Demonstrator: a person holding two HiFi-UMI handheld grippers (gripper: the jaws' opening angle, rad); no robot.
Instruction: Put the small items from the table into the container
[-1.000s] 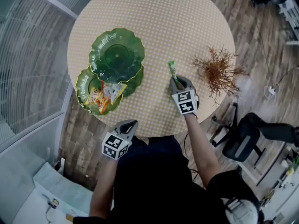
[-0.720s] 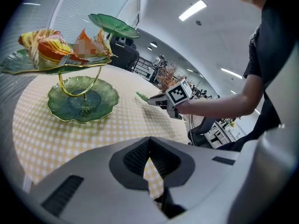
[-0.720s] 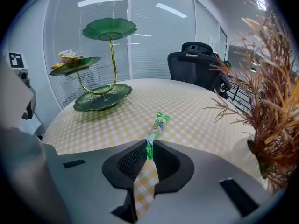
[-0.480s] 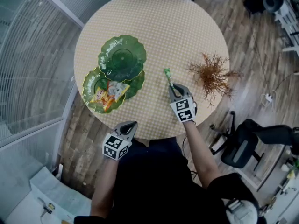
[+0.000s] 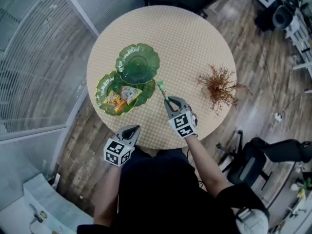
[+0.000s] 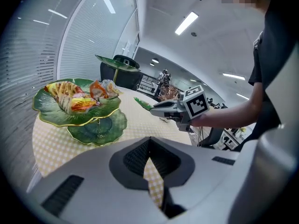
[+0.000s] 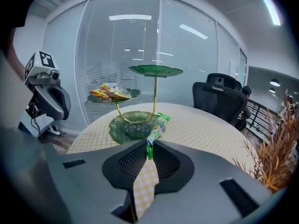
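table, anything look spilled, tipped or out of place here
Nothing stands out. The stand is upright with snack packets lying on its middle dish, the right tongs pinch a green packet by its end over the table, and the dried plant sits near the edge; nothing is spilled.

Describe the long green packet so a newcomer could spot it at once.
Start at the round checked table and find the tiered green leaf-shaped stand on it. Just right of the stand, the right gripper pinches the green packet by one end. It alone is slim and green; the other snacks lie on a tier.
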